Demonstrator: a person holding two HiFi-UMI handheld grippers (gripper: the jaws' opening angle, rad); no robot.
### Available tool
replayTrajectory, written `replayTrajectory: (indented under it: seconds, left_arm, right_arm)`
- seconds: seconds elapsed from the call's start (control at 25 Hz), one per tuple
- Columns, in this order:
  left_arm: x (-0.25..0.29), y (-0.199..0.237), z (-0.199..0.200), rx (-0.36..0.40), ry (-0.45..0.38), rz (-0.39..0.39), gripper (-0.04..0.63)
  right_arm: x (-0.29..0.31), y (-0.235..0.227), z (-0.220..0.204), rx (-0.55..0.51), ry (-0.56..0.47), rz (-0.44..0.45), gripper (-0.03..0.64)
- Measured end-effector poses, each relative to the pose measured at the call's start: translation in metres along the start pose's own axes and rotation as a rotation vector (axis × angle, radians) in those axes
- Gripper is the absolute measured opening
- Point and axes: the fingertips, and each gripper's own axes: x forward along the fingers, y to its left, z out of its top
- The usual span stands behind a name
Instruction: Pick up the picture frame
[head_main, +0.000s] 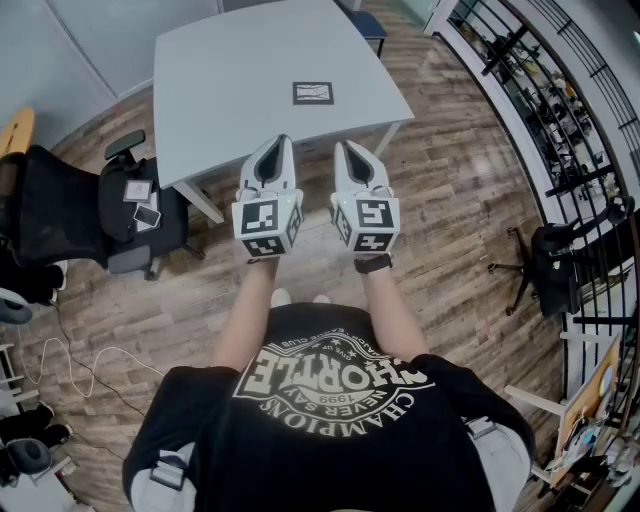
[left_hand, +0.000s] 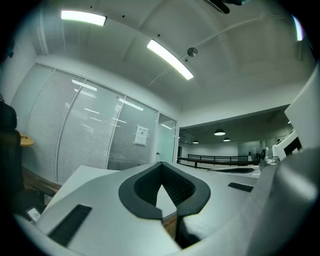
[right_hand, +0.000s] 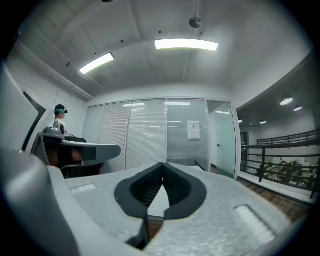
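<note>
Picture frame (head_main: 313, 93) lies flat on the grey surface (head_main: 220, 80), ahead of both claws and about centred between them, well apart from either. Left claw (head_main: 282, 143) and right claw (head_main: 346, 148) are both pressed together with nothing pinched. They sit level, side by side, at the surface's near edge. Office chair (head_main: 130, 210) stands off to the left claw's left.

Pic frame (head_main: 313, 93) img: too small

The desk (head_main: 220, 80) was pale grey, the picture frame (head_main: 313, 93) black-edged, the floor (head_main: 460, 200) brown wood-grain planks.
</note>
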Motion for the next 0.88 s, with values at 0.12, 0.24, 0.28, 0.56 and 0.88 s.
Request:
replayTrajectory:
  seconds: [0.12, 0.24, 0.28, 0.56, 0.88]
  left_arm:
    - [0.000, 0.005, 0.002, 0.004, -0.002, -0.008, 0.006]
    - [0.001, 0.015, -0.002, 0.000, 0.006, -0.012, 0.006]
    - [0.001, 0.018, -0.002, 0.000, 0.011, -0.016, 0.006]
    - [0.001, 0.025, -0.007, 0.013, 0.031, -0.071, 0.005]
    - [0.018, 0.029, -0.038, -0.017, 0.104, -0.128, 0.006]
  right_arm:
    - [0.005, 0.003, 0.000, -0.004, 0.003, -0.017, -0.002]
    - [0.012, 0.007, 0.000, 0.012, -0.008, -0.035, -0.002]
    - [0.014, 0.008, 0.002, 0.020, -0.023, -0.030, -0.002]
    - [0.019, 0.011, -0.001, 0.038, -0.025, -0.078, -0.002]
    - [0.033, 0.011, -0.022, 0.035, 0.024, -0.110, -0.002]
